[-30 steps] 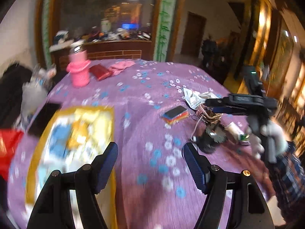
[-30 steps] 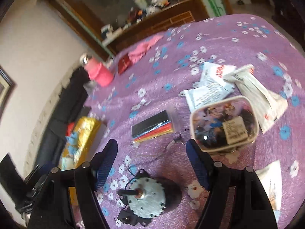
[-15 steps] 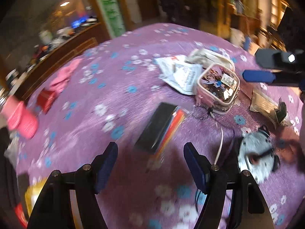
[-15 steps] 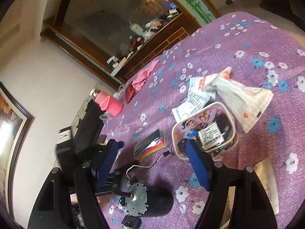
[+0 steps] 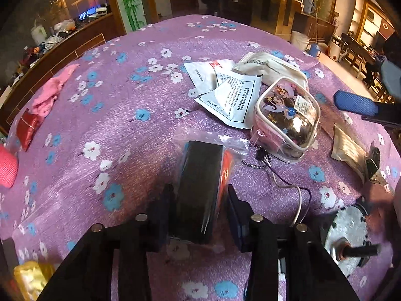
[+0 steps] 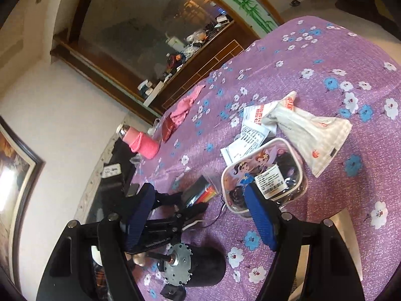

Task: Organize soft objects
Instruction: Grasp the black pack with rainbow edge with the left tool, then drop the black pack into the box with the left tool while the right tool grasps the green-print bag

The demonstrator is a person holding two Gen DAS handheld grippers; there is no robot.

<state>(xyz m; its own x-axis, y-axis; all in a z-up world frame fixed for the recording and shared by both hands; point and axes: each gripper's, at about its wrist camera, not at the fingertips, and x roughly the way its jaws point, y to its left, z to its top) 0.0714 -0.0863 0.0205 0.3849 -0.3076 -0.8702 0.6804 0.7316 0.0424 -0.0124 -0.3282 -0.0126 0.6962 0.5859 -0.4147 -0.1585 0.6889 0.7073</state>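
While its jaws have just been closing, left gripper (image 5: 200,208) flanks the wrapped black packet (image 5: 200,188) on the purple tablecloth (image 5: 125,130), grip uncertain; right gripper (image 6: 200,215) hangs wide apart, empty, over the cartoon pouch (image 6: 265,175).

Matt purple cloth tablecloth (image 5: 140,135), glossy plastic-wrapped pack (image 5: 200,188), clear plastic pouch (image 5: 288,118), metal motor (image 5: 348,235)

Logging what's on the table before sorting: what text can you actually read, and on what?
"04251001": edge of the white printed sachet.
Red print on the sachet behind: blurred.
Label on the clear cartoon pouch: too small.
Cream bag lettering: unreadable.
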